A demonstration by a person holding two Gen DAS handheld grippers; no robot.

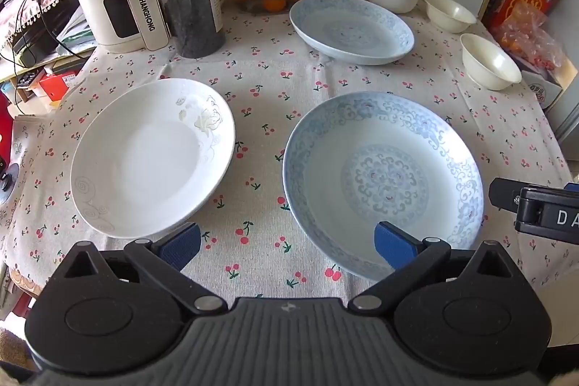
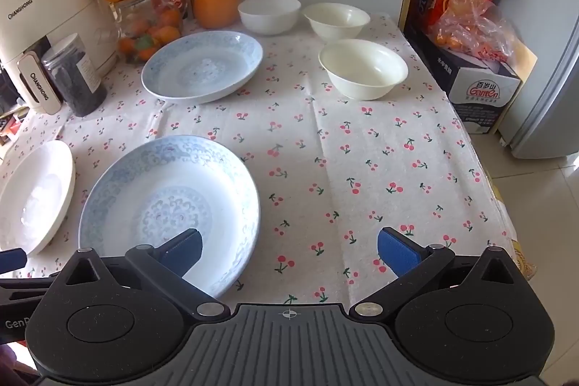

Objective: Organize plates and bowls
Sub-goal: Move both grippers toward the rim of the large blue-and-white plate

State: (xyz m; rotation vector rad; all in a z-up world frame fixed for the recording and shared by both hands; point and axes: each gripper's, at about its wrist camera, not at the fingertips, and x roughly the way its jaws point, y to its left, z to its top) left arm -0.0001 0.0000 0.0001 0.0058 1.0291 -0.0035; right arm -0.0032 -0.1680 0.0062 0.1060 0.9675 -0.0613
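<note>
Left gripper (image 1: pixel 287 246) and right gripper (image 2: pixel 289 246) both released, empty. Risk: glazed blue plate (image 1: pixel 383 183), lower right, slipping from shallow rim pinch, chipping white plate (image 1: pixel 152 158).

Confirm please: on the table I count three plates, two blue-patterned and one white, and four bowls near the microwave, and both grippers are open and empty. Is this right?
Not quite: there are three bowls, not four. The right wrist view shows a white bowl and two cream bowls. The rest stands: two blue-patterned plates, one white plate, both grippers open and empty.
</note>
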